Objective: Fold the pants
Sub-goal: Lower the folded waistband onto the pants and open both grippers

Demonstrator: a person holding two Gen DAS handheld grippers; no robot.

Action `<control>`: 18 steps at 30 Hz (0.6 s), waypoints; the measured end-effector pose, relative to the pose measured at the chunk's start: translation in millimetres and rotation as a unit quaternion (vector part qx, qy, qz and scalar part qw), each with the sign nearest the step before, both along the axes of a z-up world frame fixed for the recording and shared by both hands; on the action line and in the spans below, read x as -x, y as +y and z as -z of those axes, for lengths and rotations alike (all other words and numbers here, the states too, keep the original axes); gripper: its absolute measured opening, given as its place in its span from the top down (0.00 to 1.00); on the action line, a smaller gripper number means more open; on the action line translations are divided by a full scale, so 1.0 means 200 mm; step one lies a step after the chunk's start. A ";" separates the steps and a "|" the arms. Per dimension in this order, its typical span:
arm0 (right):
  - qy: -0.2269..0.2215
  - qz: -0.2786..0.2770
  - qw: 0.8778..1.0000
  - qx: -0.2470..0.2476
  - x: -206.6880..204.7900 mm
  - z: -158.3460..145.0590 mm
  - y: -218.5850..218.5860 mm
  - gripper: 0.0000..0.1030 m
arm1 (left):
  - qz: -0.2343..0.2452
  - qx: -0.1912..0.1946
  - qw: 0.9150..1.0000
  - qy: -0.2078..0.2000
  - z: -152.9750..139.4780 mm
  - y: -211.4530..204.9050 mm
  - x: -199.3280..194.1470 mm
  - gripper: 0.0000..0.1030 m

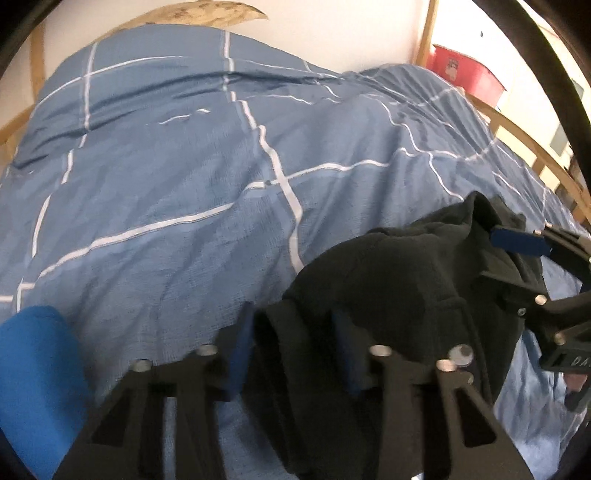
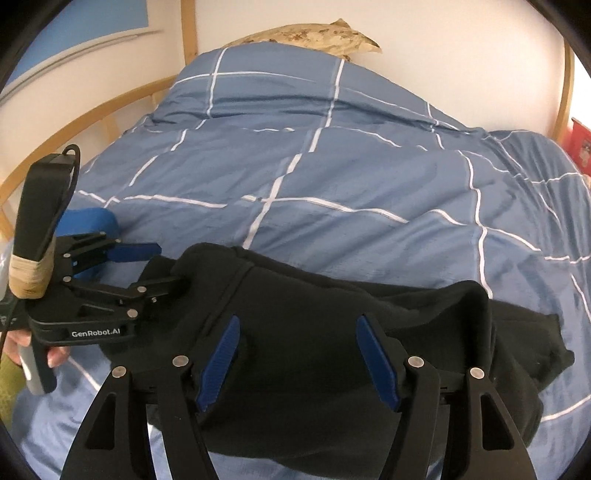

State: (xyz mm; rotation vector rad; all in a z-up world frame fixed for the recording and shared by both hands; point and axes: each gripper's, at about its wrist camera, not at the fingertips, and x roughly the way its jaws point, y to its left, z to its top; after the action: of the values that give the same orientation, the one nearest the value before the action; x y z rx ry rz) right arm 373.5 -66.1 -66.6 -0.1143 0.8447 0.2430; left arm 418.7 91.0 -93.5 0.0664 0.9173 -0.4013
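While black fleece pants (image 2: 332, 314) lie bunched on the blue white-checked duvet (image 2: 332, 177), the left claw (image 2: 168, 266) straddles their edge with fingers apart, and the right claw (image 2: 299, 365) hovers over them, spread wide.

In the right wrist view, the pants (image 2: 332, 332) lie bunched on the duvet (image 2: 332, 177), filling the lower middle and trailing toward 4 o'clock. The right gripper (image 2: 299, 365) sits at 6 o'clock, its fingers spread over the pants. The left gripper (image 2: 162, 269) enters from 9 o'clock, one finger above the pants' edge, one reaching into the folds. A cushion (image 2: 92, 218) lies behind it. A pillow (image 2: 314, 33) rests at 12 o'clock, behind the duvet. The bed rail (image 2: 74, 125) curves along 10 o'clock. A box (image 2: 581, 144) stands at 3 o'clock.

In the left wrist view, the pants (image 1: 388, 280) lie at 5 o'clock, between the left gripper (image 1: 291, 350) and the right gripper (image 1: 517, 258).
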 end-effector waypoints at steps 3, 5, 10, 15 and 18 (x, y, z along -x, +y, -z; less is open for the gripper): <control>0.004 -0.001 1.000 0.000 -0.02 0.03 0.01 0.36 | -0.002 0.028 1.000 -0.001 -0.04 0.02 0.04 0.86; 0.008 -0.004 1.000 -0.002 -0.02 0.05 0.01 0.36 | -0.022 0.033 0.999 0.003 -0.08 0.04 0.07 0.87; 0.018 0.000 1.000 -0.007 -0.04 0.08 0.02 0.36 | -0.068 -0.010 0.998 0.011 -0.08 0.10 0.06 0.86; 0.030 0.016 0.999 0.004 -0.11 0.13 0.01 0.36 | -0.084 -0.044 0.995 0.020 -0.04 0.07 0.04 0.68; 0.032 0.023 0.999 -0.006 -0.09 0.12 -0.04 0.36 | -0.106 -0.054 0.993 -0.019 -0.13 0.08 0.12 0.54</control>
State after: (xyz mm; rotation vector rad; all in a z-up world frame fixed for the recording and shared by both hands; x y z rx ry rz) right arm 391.7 -74.7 -89.7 -0.0751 0.9088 0.2091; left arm 394.7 106.8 -67.4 0.0742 0.8981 -0.1531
